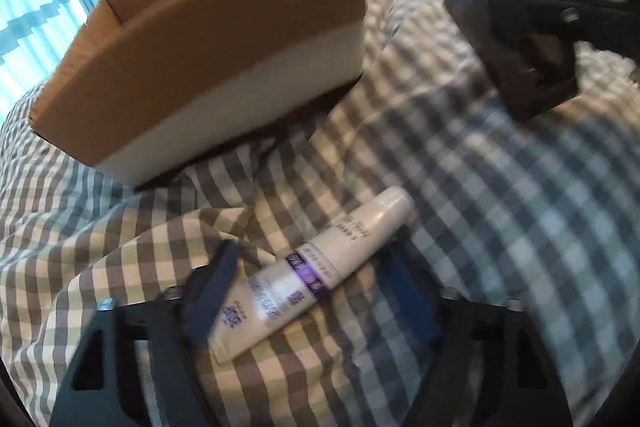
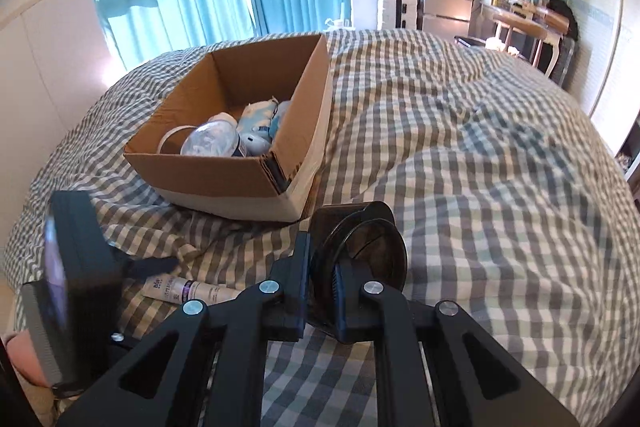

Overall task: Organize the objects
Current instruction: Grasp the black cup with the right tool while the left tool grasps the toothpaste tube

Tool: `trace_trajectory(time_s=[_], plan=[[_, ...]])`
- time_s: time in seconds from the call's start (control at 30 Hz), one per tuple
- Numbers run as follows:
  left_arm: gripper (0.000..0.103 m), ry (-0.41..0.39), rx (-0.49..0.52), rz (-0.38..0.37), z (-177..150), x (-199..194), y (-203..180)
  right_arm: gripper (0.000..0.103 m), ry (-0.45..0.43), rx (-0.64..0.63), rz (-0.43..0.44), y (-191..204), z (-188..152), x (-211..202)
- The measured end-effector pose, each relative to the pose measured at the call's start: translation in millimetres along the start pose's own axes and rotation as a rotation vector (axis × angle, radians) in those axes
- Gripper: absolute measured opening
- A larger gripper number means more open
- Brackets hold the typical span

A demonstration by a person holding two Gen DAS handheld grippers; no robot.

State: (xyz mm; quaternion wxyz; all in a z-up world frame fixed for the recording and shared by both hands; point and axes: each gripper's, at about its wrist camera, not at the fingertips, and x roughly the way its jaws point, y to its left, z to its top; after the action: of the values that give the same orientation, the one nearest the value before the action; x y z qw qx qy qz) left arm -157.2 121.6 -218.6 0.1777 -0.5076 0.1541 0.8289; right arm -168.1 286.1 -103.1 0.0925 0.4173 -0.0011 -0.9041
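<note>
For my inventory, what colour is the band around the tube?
Purple, on a white tube; clearest in the left wrist view.

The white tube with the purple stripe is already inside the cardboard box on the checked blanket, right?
Not quite. The white tube is not inside the cardboard box; it lies on the checked blanket in front of it, between the fingers of the left gripper. The left wrist view shows this.

A: What do the tools look like?
B: The right gripper (image 2: 320,291) has matte black linkage arms with triangular cutouts and silver round screws.
A: And the other?
B: The left gripper (image 1: 308,291) has black arms, blue-padded fingers (image 1: 212,291) and silver bolts.
</note>
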Motion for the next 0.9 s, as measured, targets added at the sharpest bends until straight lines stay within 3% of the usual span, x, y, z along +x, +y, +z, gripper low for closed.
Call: trace_trajectory(time_s=[0.07,0.17,0.23,0.63,0.73,0.9], plan=[[0.039,-0.009,-0.016,-0.035,1.3,-1.8,2.8,0.010,0.007,0.007,0.007,-0.8,-1.7,3.2],[0.020,-0.023,-0.012,-0.051,1.0,-9.1,2.5,0.010,0.005,0.012,0.004,-0.4,-3.3,3.0],[0.014,-0.043,-0.011,-0.053,-0.1,-17.1,2.3,0.010,-0.001,0.015,0.004,0.6,-3.8,0.3],[0.011,-0.177,-0.073,-0.049,-9.7,-88.7,18.2,0.010,-0.072,-0.037,0.003,31.2,-5.1,-49.0],[0.004,-0.217,-0.083,-0.047,-9.7,-105.5,29.2,0.010,-0.096,-0.056,0.000,40.4,-2.2,-63.3],[0.003,-0.260,-0.086,-0.048,-7.2,-123.2,33.1,0.010,-0.132,-0.085,-0.005,54.1,1.1,-84.5]])
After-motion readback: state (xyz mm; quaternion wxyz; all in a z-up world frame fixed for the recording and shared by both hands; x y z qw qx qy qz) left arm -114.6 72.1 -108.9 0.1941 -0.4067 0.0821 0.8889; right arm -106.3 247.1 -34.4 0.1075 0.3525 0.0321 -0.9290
